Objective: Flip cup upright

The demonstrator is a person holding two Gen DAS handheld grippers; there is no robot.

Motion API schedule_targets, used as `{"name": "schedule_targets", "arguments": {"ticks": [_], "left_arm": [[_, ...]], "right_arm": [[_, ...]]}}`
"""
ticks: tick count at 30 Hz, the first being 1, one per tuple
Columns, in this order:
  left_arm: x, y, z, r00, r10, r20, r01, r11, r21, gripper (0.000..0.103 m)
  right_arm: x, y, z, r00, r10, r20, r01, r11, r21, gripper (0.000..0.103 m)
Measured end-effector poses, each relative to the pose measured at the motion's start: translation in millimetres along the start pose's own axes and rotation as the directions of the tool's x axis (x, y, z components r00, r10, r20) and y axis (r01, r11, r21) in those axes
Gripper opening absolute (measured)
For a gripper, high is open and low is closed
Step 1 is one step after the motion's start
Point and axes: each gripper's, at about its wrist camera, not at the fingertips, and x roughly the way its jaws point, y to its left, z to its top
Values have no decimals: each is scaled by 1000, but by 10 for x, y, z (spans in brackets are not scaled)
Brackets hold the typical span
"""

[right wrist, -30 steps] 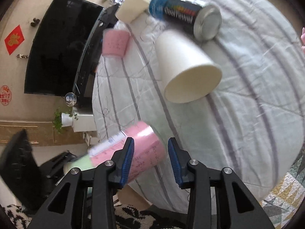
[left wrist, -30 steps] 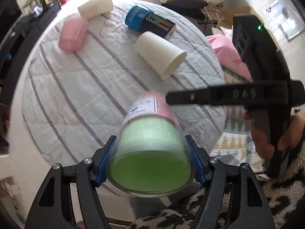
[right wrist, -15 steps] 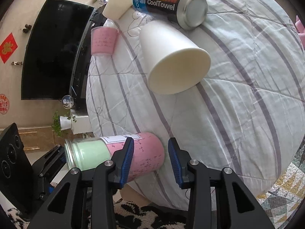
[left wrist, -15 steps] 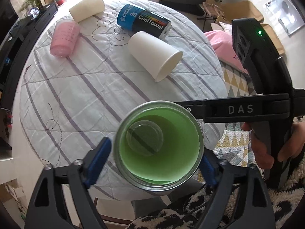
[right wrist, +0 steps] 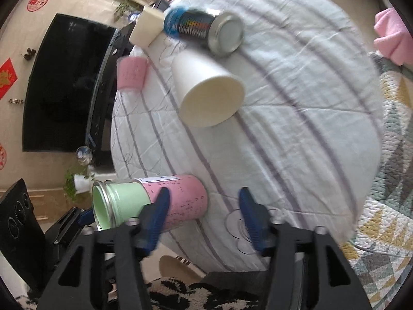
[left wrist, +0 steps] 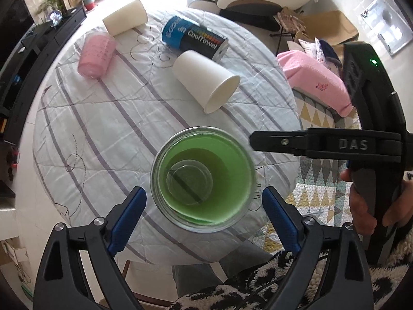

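Note:
The glass cup, green inside with a pink wrap and a white label, stands upright on the striped tablecloth near the table's front edge. I look straight down into its mouth in the left wrist view. My left gripper is open, its blue pads apart from the cup on either side. In the right wrist view the cup appears sideways at lower left. My right gripper is open, its left pad just in front of the cup's pink wrap, not gripping it.
On the round table lie a white paper cup, a CoolTowel can, a pink cup and another white cup. A pink cushion is off to the right. A TV hangs beyond the table.
The left gripper tipped the cup from lying to upright, set it on the table and opened. The right gripper's jaws widened and it shifted right, away from the cup.

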Motion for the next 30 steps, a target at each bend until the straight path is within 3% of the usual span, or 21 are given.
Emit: {"name": "schedule_targets", "arguments": {"ticks": [3, 6, 16, 19, 24, 30], "left_arm": [[-134, -43, -39, 999, 21, 34, -21, 1000, -13, 94], [-305, -96, -93, 996, 41, 78, -38, 999, -36, 94], [-860, -237, -406, 967, 130, 220, -108, 988, -109, 95], [-1000, -218, -502, 950, 184, 251, -166, 982, -93, 95], [-1162, -80, -692, 945, 176, 276, -163, 984, -70, 95], [-1242, -16, -902, 940, 154, 304, -156, 988, -19, 95]], "right_arm": [[-207, 15, -61, 998, -30, 55, 30, 1000, -3, 69], [-446, 90, -137, 987, -109, 120, 113, 993, -26, 77], [-1027, 470, -517, 934, -216, 283, 259, 958, -125, 80], [-1103, 585, -703, 920, -224, 321, 275, 954, -123, 81], [-1140, 732, -1041, 890, -256, 379, 304, 950, -72, 81], [-1154, 844, -1374, 868, -275, 414, 316, 948, -32, 81]]}}
